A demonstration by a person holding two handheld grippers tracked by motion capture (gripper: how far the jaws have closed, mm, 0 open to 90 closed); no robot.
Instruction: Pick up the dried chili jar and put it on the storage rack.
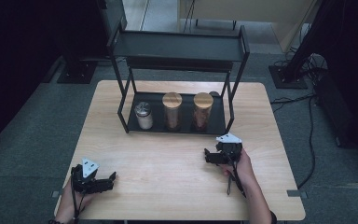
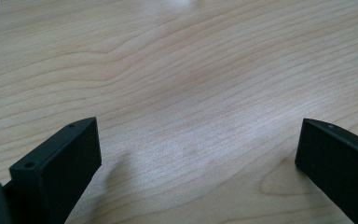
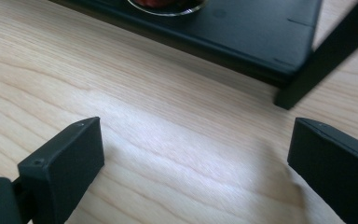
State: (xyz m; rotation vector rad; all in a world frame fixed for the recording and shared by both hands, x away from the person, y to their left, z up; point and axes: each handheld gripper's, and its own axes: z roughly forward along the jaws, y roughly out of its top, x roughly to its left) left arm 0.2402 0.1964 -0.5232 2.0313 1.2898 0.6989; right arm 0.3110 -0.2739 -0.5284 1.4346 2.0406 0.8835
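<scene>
My left gripper [image 1: 112,181] rests low over the front left of the wooden table [image 1: 168,186], held in a hand, jaws wide apart and pointing right. In the left gripper view my left gripper [image 2: 198,149] is open over bare wood. My right gripper [image 1: 207,156] sits at the right, just in front of the black rack [image 1: 216,129], jaws pointing left. In the right gripper view my right gripper [image 3: 196,149] is open with nothing between the jaws. Beyond it lie the rack's lower shelf [image 3: 242,32] and the base of a jar [image 3: 165,3].
On the rack's lower shelf stand a glass shaker with a metal lid [image 1: 143,115] and two wooden-lidded jars [image 1: 172,110] [image 1: 203,110]. The upper shelf [image 1: 177,46] is bare. A rack leg [image 3: 326,51] stands close to my right gripper. Cables and stands lie on the floor at right.
</scene>
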